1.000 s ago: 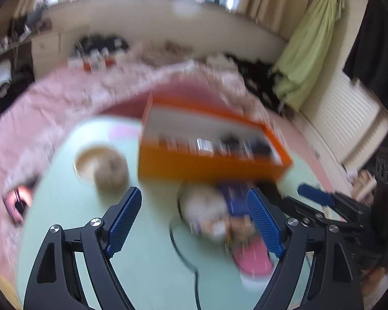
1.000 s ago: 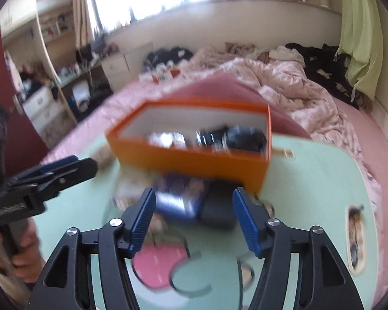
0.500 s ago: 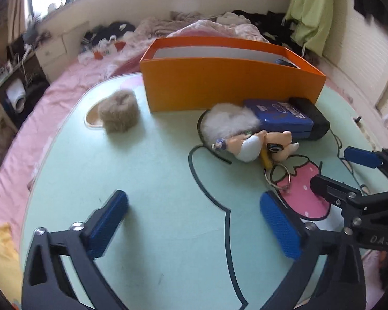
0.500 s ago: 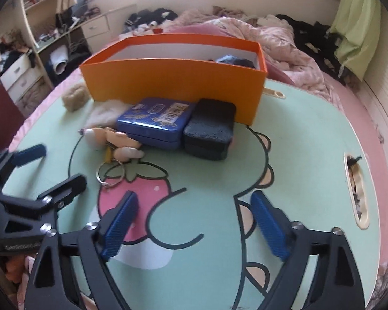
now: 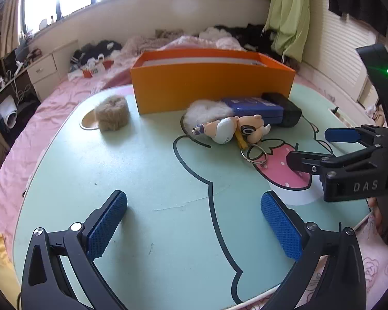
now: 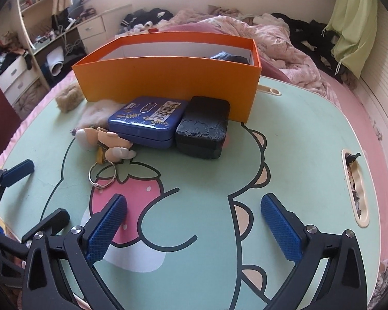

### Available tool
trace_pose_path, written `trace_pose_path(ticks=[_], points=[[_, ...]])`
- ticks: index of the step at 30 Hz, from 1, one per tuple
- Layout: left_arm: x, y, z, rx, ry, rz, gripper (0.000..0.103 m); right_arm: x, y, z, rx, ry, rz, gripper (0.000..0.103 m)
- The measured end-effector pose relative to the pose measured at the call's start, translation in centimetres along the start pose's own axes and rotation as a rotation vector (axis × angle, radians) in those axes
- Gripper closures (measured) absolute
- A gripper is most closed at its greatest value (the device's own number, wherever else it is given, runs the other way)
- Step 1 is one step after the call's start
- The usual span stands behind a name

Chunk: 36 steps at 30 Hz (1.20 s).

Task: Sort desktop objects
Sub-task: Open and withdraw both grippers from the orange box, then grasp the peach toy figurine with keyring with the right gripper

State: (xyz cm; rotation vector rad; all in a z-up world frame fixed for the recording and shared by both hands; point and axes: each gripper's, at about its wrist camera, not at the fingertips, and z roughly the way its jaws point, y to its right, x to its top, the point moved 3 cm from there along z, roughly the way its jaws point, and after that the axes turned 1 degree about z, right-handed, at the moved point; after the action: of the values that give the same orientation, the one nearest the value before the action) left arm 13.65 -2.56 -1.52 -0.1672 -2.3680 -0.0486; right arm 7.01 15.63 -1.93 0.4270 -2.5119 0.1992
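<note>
Both grippers hover low over the near part of the mint-green table point(image 6: 297, 134), jaws spread wide and holding nothing: the left gripper point(image 5: 194, 222) and the right gripper point(image 6: 194, 222), whose body reads "DAS" in the left wrist view. At the far side stands an orange box point(image 6: 168, 82). Touching its front wall lie a blue tin point(image 6: 147, 121) with a barcode sticker and script too small to read, and, just right of it, a black case point(image 6: 204, 131). A figurine keychain point(image 5: 230, 129) lies nearer; a brown furry scrunchie point(image 5: 112, 113) sits far left.
</note>
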Motion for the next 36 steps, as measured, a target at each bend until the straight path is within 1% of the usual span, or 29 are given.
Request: trace_pose_path(ticks=[5, 7, 13, 15, 16, 17, 18, 19, 21, 22, 24, 25, 27, 31, 32, 34, 35, 36], points=[[-0.2, -0.2, 0.0, 0.002, 0.067, -0.005, 0.000, 0.2, 0.0, 0.1, 0.000, -0.001, 0.000, 0.000], [-0.1, -0.2, 0.1, 0.011, 0.074, -0.009, 0.000, 0.2, 0.0, 0.0, -0.001, 0.000, -0.002, 0.000], [-0.2, -0.3, 0.1, 0.007, 0.078, -0.009, 0.000, 0.2, -0.1, 0.0, 0.003, 0.007, 0.001, 0.001], [-0.2, -0.2, 0.1, 0.006, 0.080, -0.010, 0.000, 0.1, -0.3, -0.3, 0.008, 0.020, 0.000, 0.010], [-0.3, -0.3, 0.1, 0.006, 0.081, -0.010, 0.000, 0.2, -0.4, -0.5, 0.017, 0.029, -0.003, 0.023], [-0.3, -0.3, 0.1, 0.005, 0.081, -0.010, 0.000, 0.4, -0.7, -0.7, 0.036, 0.039, -0.011, 0.037], [-0.3, -0.3, 0.1, 0.005, 0.082, -0.010, 0.000, 0.6, -1.1, -1.0, 0.059, 0.051, -0.025, 0.041], [-0.3, -0.3, 0.1, 0.006, 0.082, -0.010, 0.000, 0.8, -1.6, -1.2, 0.078, 0.061, -0.038, 0.042], [-0.3, -0.3, 0.1, 0.006, 0.082, -0.010, 0.000, 1.5, -2.8, -1.5, 0.138, 0.066, -0.064, 0.042], [-0.3, -0.3, 0.1, 0.006, 0.082, -0.010, 0.000, 2.0, -3.3, -1.3, 0.182, 0.056, -0.063, 0.042], [-0.3, -0.3, 0.1, 0.005, 0.082, -0.010, 0.000, 2.9, -4.2, -0.4, 0.262, 0.014, -0.046, 0.042], [-0.4, -0.3, 0.1, 0.005, 0.082, -0.010, 0.000, 3.3, -4.4, 0.2, 0.283, -0.009, -0.039, 0.042], [-0.4, -0.3, 0.1, 0.005, 0.083, -0.010, 0.000, 3.9, -5.1, 1.2, 0.305, -0.039, -0.034, 0.043], [-0.3, -0.2, 0.1, 0.003, 0.087, -0.010, 0.000, 4.7, -7.1, 1.9, 0.306, -0.038, -0.088, 0.042], [-0.3, -0.2, 0.1, 0.003, 0.087, -0.010, 0.000, 4.8, -7.8, 1.7, 0.319, -0.039, -0.109, 0.043], [-0.3, -0.3, 0.1, 0.002, 0.087, -0.010, 0.000, 4.6, -9.0, 1.3, 0.367, -0.042, -0.152, 0.050], [-0.3, -0.2, 0.1, 0.001, 0.089, -0.010, 0.000, 4.5, -9.5, 1.1, 0.383, -0.044, -0.172, 0.051], [-0.3, -0.1, 0.1, 0.001, 0.089, -0.010, 0.000, 4.4, -10.0, 1.0, 0.381, -0.041, -0.188, 0.051]])
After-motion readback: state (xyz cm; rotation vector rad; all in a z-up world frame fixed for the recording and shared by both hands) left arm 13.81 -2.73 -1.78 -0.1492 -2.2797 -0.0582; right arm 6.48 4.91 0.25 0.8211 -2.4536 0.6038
